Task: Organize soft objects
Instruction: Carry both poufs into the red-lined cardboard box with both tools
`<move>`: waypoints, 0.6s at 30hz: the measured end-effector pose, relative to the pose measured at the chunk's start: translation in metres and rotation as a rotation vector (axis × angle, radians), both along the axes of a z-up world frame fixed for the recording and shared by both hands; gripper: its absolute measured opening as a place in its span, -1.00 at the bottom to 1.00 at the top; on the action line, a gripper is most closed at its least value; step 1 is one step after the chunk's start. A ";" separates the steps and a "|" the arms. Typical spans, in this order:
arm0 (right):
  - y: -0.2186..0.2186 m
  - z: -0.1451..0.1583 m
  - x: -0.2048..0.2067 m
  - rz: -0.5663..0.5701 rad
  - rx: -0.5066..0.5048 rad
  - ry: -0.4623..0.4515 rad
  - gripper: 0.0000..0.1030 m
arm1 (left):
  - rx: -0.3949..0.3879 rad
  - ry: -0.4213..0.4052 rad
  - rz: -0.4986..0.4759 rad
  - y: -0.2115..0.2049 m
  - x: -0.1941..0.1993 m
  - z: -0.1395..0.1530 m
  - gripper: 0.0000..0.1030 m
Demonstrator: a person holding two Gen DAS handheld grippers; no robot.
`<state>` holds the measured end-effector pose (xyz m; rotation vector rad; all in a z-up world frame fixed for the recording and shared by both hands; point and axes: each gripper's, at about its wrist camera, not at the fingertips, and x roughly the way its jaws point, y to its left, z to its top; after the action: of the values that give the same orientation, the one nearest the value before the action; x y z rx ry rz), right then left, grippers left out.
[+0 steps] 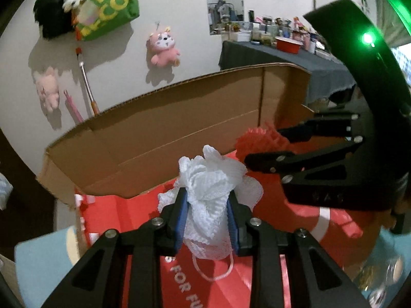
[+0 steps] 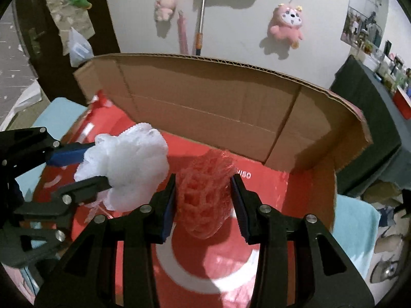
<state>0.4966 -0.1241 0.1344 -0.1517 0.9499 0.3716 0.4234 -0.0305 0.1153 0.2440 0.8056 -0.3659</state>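
- Left wrist view looks down the left gripper (image 1: 207,211); its blue pads (image 1: 179,220) press on both sides of a white mesh puff (image 1: 209,179), so it is clamped on that puff; a thin white cord loop (image 1: 213,269) dangles beneath it
- both tools hang over a cardboard box (image 1: 159,133) with its back flap standing up; a red printed bag (image 1: 213,287) lines the bottom
- the right gripper (image 2: 204,202) is closed around a red mesh puff (image 2: 205,192), squeezed between its two fingers above the red lining
- seen from the right wrist, the white puff sits just to the left of the red one, near it; I cannot tell whether they touch
- behind the box, a pink plush toy (image 2: 286,24) hangs on the white wall; a dark-clothed table (image 1: 282,59) crowded with small items stands off to the right
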 end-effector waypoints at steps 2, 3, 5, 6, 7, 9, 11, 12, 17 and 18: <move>-0.001 -0.006 0.015 -0.018 0.028 0.023 -0.24 | -0.001 0.004 0.005 -0.001 0.006 -0.006 -0.36; 0.000 -0.009 0.018 -0.024 0.037 0.029 -0.23 | 0.006 0.003 0.009 -0.001 0.008 -0.009 -0.34; 0.000 -0.016 0.026 -0.044 0.038 0.038 -0.18 | 0.010 0.008 0.022 0.000 0.012 -0.016 -0.29; -0.001 -0.022 0.031 -0.060 0.041 0.053 -0.18 | 0.002 0.020 0.026 0.002 0.013 -0.020 -0.26; -0.003 -0.027 0.034 -0.074 0.051 0.067 -0.18 | -0.001 0.024 0.030 0.002 0.014 -0.022 -0.25; -0.008 -0.035 0.037 -0.095 0.083 0.087 -0.10 | -0.003 0.025 0.037 0.002 0.015 -0.023 -0.19; -0.014 -0.038 0.038 -0.111 0.105 0.091 -0.08 | -0.002 0.022 0.030 0.001 0.015 -0.022 -0.17; -0.016 -0.038 0.038 -0.114 0.114 0.093 -0.07 | 0.000 0.018 0.027 0.000 0.013 -0.021 -0.16; -0.022 -0.037 0.036 -0.128 0.134 0.115 -0.03 | -0.002 0.018 0.028 0.001 0.017 -0.022 -0.09; -0.023 -0.036 0.036 -0.130 0.139 0.118 -0.02 | -0.003 0.021 0.030 0.001 0.018 -0.023 -0.07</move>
<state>0.5327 -0.1466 0.0982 0.0590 1.0408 0.3276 0.4410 -0.0297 0.0926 0.2254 0.8286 -0.3418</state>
